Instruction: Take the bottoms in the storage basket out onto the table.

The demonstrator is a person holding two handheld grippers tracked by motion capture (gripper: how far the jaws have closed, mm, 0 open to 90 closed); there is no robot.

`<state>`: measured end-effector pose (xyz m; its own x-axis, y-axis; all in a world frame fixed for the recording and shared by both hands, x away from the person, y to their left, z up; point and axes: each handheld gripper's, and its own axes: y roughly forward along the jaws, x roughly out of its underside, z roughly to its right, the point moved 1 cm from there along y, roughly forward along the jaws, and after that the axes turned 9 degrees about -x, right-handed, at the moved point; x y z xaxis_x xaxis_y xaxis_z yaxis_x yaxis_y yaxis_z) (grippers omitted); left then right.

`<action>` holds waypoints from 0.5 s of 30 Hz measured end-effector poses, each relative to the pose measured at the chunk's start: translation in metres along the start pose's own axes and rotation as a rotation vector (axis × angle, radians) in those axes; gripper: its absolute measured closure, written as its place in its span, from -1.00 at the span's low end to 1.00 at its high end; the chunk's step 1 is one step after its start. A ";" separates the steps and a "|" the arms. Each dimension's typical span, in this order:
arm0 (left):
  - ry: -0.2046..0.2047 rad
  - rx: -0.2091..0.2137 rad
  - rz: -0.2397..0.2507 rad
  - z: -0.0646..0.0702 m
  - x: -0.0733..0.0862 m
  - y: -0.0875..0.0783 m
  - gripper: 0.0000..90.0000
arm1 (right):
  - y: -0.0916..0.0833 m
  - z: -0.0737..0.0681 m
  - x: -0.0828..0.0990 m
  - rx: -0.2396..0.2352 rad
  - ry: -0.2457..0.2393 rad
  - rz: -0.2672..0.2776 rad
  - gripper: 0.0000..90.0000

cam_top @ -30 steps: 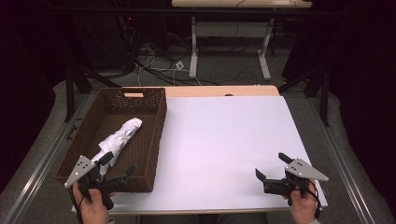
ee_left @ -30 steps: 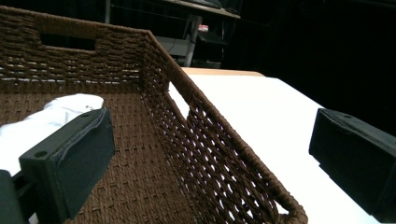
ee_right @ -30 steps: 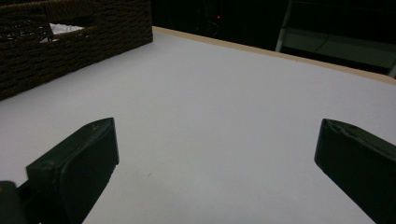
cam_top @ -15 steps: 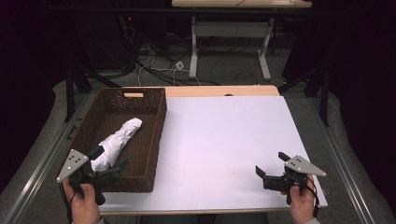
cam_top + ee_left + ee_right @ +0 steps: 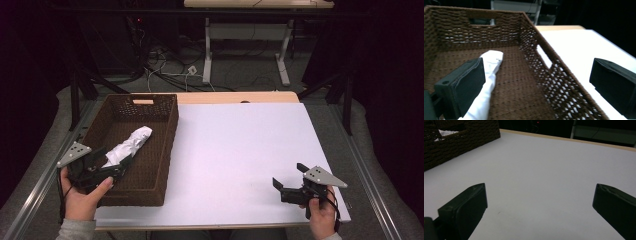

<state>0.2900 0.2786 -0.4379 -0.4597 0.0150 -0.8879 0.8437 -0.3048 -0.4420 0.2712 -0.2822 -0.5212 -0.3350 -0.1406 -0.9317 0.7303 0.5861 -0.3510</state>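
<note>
One white cloth roll point(image 5: 128, 146) lies inside the brown woven basket point(image 5: 162, 150) at the left of the table point(image 5: 240, 150). The left claw point(image 5: 117, 167) is spread wide just over the roll's near end; its one jaw covers part of it. The right claw point(image 5: 289, 181) is spread too, low over bare table, well apart from the basket.

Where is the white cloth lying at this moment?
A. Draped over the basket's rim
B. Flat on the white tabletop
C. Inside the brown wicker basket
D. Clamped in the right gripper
C: the white cloth lies on the floor of the wicker basket, with the left gripper open beside it.
</note>
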 end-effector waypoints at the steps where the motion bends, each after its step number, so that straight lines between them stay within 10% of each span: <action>1: 0.007 -0.006 -0.008 -0.001 -0.003 0.001 -1.00 | 0.000 0.000 0.000 -0.001 0.001 -0.003 -1.00; 15: 0.043 -0.102 -0.158 -0.033 -0.023 0.027 -1.00 | 0.004 0.000 0.001 -0.009 0.010 -0.010 -1.00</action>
<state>0.3325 0.3013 -0.4341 -0.5780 0.0964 -0.8103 0.7869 -0.1971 -0.5848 0.2739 -0.2800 -0.5235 -0.3480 -0.1381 -0.9272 0.7214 0.5922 -0.3590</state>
